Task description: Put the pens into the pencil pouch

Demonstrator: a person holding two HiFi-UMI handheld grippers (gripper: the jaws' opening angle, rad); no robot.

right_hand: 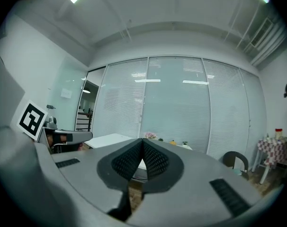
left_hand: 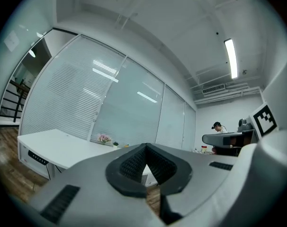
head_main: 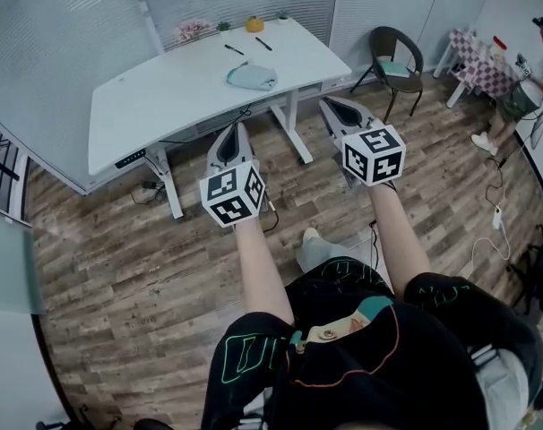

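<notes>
1. Your forearms (head_main: 258,267) reach straight out in front of you, side by side. Each carries its tool level and aimed at the desk (head_main: 164,97).

2. The left gripper (head_main: 236,133) has its jaws pressed together with nothing between them. The right gripper (head_main: 331,106) is the same, closed and empty. The right one sits slightly nearer the desk than the left.

3. A strip of wooden floor (head_main: 119,258) lies between you and the desk's near edge, so I judge the step in hand to be the approach. Step in until both tools can reach over the desk top, and spread both pairs of jaws before you get there.

4. The pencil pouch (head_main: 252,77) lies flat on the right half of the desk, closest to you of the task's things. I cannot tell from here whether its mouth is open. I suggest one tool pins or lifts the pouch's edge so it does not slide.

5. The pens (head_main: 234,49) are two dark sticks lying apart from each other, just beyond the pouch towards the desk's far edge. Take one at a time, pinching near its middle, and come down on it from above.

6. A yellow object (head_main: 254,24) and some flowers (head_main: 193,30) stand along the desk's far edge. Leave these alone.
</notes>
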